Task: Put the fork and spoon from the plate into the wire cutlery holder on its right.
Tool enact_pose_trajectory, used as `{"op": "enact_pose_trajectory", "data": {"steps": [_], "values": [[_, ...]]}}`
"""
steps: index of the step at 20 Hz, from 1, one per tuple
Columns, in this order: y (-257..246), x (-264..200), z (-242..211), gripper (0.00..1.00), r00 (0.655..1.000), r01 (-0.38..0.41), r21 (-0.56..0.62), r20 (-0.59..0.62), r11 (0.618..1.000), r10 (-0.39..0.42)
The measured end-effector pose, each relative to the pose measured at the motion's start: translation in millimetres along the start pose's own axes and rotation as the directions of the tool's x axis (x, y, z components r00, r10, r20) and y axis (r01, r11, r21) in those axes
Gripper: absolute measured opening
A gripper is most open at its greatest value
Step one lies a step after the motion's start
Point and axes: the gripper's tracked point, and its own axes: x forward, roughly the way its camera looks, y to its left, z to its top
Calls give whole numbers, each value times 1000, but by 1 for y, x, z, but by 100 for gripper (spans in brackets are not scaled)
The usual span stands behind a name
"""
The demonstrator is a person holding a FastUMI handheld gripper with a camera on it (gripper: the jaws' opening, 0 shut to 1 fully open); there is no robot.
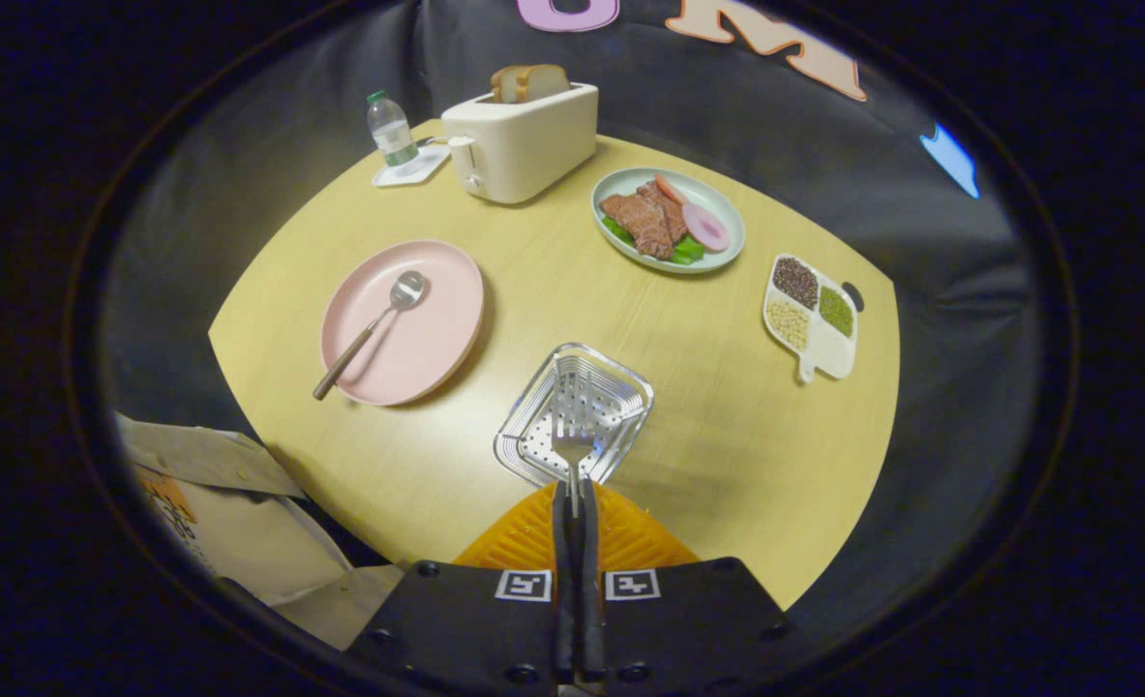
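The plate (432,334) at centre left is pale pink, its spoon (371,332) silver with a brown handle. The table (727,426) is light yellow wood. The cutlery holder (533,431) and fork (572,440) are shiny silver (perforated with dots). The gripper (577,513), closed on the fork, has orange ribbed fingers (524,537) on a black body.

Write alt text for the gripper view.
The tool is shut on a fork, holding it tines-forward above the wire cutlery holder on a yellow table. To the holder's left, a spoon lies on a pink plate.
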Motion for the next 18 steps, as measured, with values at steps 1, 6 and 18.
{"op": "enact_pose_trajectory", "data": {"steps": [1, 6, 18], "values": [[0, 3, -1, 6, 1000, -5, -1, -22, 1000, 5], [-4, 19, -4, 6, 995, -3, -10, -101, 1000, 2], [2, 14, 25, 79, 997, 20, 86, 67, 996, -26]]}}
